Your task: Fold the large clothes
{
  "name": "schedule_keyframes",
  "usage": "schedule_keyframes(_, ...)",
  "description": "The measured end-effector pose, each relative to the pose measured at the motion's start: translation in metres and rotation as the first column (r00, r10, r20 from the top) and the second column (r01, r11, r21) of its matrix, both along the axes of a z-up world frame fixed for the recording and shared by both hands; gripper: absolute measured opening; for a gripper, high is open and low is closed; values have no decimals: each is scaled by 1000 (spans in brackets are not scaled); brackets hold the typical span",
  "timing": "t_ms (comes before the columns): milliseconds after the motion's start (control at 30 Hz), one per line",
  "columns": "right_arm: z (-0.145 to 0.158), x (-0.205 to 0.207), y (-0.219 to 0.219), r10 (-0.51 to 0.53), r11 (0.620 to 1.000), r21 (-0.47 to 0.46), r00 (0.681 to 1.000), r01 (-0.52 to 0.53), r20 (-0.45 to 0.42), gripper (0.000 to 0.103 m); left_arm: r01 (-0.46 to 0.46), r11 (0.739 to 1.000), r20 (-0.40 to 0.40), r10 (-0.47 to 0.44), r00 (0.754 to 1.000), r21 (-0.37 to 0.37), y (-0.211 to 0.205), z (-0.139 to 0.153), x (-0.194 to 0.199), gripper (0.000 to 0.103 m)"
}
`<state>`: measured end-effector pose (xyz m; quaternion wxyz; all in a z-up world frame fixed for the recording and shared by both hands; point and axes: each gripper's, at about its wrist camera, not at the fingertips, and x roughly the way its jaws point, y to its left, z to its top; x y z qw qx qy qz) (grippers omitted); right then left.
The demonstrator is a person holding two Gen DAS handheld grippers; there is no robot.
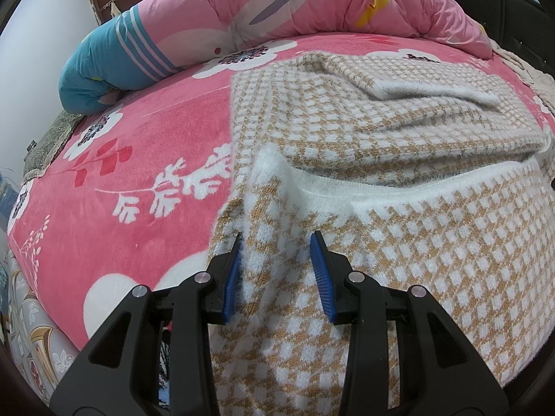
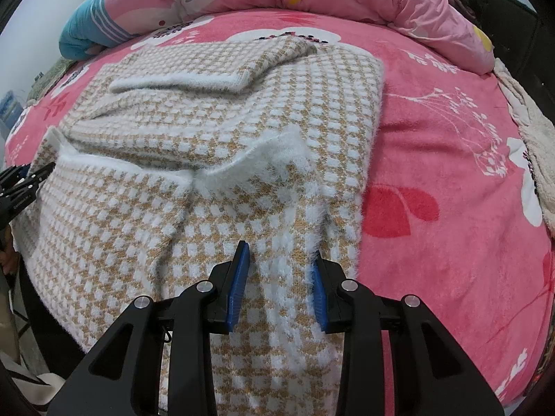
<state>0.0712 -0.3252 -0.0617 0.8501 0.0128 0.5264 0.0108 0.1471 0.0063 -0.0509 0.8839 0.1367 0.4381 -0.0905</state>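
Left wrist view: checked knit sweater [image 1: 399, 242] on pink floral blanket [image 1: 138, 145], both grippers at its near corners.
Left gripper [image 1: 277, 274] and right gripper [image 2: 279, 277] each clench a bunched fold of the sweater. Judged soft, light, fuzzy, droopy; grip edges and corners. Near hem cut off below.

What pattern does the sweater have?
The sweater has small white and tan checks with fluffy white trim, clearest in the right wrist view.

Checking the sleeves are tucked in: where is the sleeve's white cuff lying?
The white cuff lies across the far part of the checked sweater, upper left in the right wrist view, just before the pink quilt.
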Motion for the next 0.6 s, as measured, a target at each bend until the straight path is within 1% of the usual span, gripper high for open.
schedule_keyframes(367,-1,-3,2,-8,1000,-25,1000,9,27,32,0,1000,1,0,1000,0,0,0,1,37)
schedule_keyframes(433,0,-6,4,-14,999,-32,999,15,37,31,1,1000,3,-1,1000,-5,1,0,1,37)
schedule_keyframes(533,2,-12,8,-28,998,-48,998,30,53,24,0,1000,11,0,1000,-14,4,0,2,37)
schedule_keyframes(600,4,-15,10,-40,997,-65,997,45,70,16,2,1000,26,-2,1000,-21,5,1,2,34)
